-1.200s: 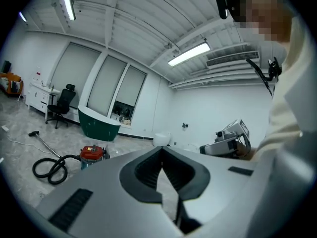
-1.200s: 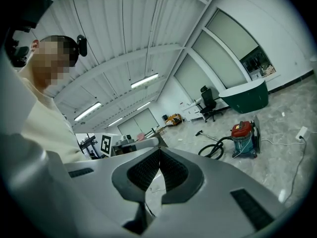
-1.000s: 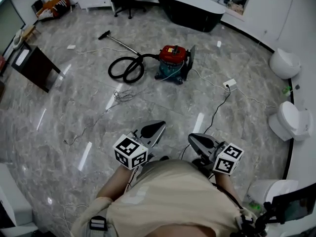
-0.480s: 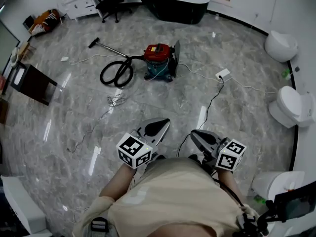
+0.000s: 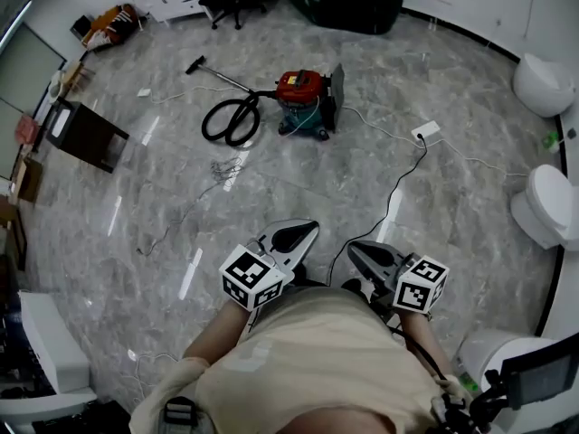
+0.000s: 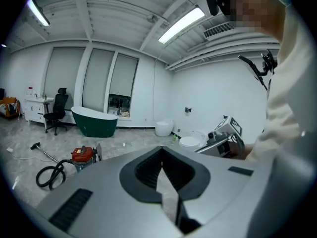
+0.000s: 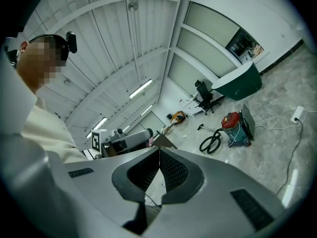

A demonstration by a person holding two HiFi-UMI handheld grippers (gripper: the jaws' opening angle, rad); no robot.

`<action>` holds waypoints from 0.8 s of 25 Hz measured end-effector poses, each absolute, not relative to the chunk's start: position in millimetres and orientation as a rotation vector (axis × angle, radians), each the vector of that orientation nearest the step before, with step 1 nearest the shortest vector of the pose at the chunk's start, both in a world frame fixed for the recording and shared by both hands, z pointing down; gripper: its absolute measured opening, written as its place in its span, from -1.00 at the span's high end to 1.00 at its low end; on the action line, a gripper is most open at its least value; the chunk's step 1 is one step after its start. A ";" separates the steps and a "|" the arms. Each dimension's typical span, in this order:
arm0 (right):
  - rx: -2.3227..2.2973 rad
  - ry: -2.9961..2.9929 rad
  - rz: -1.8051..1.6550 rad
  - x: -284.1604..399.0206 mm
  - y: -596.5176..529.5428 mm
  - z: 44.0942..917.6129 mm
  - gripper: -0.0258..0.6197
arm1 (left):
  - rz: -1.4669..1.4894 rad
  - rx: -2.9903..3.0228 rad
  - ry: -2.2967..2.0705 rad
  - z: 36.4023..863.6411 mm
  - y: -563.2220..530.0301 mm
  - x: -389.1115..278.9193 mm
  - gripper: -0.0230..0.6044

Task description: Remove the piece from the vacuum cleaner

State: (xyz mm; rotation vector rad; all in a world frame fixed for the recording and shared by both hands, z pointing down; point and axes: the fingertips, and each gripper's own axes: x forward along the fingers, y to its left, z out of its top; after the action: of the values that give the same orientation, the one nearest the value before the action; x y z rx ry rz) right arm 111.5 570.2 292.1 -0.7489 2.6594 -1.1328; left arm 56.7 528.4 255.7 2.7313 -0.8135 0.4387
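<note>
Well, the vacuum cleaner (image 5: 306, 102) sits on the grey floor (image 5: 136, 206), far ahead of the person and well apart from both grippers. It is red on top and blue-green below. In the head view it lies almost straight ahead of the left gripper (image 5: 288, 238), so that one looks a little nearer. The right gripper (image 5: 366, 259) is off to the side, so it would have to go forward and a bit across to reach it. Both grippers are held close in front of the person's body. The left gripper's jaws are pressed together with nothing between them, and the right gripper's jaws are pressed together and empty too. The black hose (image 5: 231, 120) curls in a loop on the vacuum's left side. A thin pipe (image 5: 222, 75) runs on from it, up and to the left, to a small floor head. So the long line of the whole thing goes left and away from the person. A flat dark panel (image 5: 336, 84) stands up against the vacuum's right side, the side closer to the right gripper. I cannot tell from here which part is the piece to take off. I think the next thing needed is to get much closer, because no jaw can touch the vacuum from this far, and the jaws must open before they can grab anything.
</note>
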 end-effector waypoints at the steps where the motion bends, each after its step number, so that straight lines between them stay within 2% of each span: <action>1: -0.750 2.660 -1.122 116.1 569.7 292.0 0.91 | 0.446 2.731 -0.818 256.0 527.4 59.6 0.91; 10: -0.891 2.892 -0.857 127.6 567.4 299.0 0.91 | 0.433 2.785 -0.776 258.0 504.4 82.7 0.92; 16: -1.152 2.821 -0.925 148.0 540.0 309.1 0.91 | 0.365 2.806 -0.666 268.7 472.8 87.6 0.91; 20: -1.191 2.819 -0.993 130.6 508.5 312.0 0.91 | 0.308 2.793 -0.658 268.1 435.5 67.2 0.91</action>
State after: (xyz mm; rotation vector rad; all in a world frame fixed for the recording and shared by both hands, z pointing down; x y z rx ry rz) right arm 130.6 508.5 312.0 -1.1906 2.8185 -0.9933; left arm 67.2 435.5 268.1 2.7933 -0.6583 0.3081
